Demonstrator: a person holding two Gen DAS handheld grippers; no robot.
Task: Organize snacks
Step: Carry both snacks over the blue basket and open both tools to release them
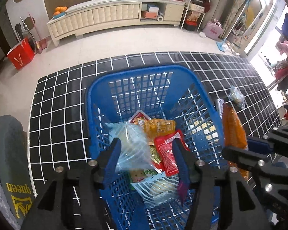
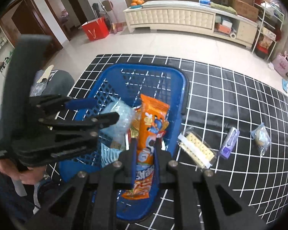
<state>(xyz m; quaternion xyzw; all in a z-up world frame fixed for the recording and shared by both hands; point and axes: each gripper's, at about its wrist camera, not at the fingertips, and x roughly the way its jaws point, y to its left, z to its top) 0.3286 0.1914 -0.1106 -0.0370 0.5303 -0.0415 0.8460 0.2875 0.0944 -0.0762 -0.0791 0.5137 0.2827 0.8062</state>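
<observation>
Right wrist view shows your right gripper (image 2: 145,143) pinching the orange snack packet (image 2: 153,113) near its middle, the fingers pressed onto it from both sides. The packet's long axis runs straight ahead along the fingers, its far end standing out over the blue basket (image 2: 183,80) and its near end hanging back under the jaws. The basket's opening lies directly below and ahead of the packet, so the drop you are judged to be lining up needs only a release, provided the near end clears the near rim.

In the left wrist view your left gripper (image 1: 146,153) hangs inside the basket with its fingers spread apart, nothing pinched; a clear bag (image 1: 128,143) and a red sachet (image 1: 168,151) lie loose between and below them. The left is deeper in the basket, so watch that the packet does not land on it.

Still out on the checked mat (image 2: 240,99) to your right: a cracker pack (image 2: 196,149), a purple bar (image 2: 229,142) and a small bag (image 2: 261,139)
</observation>
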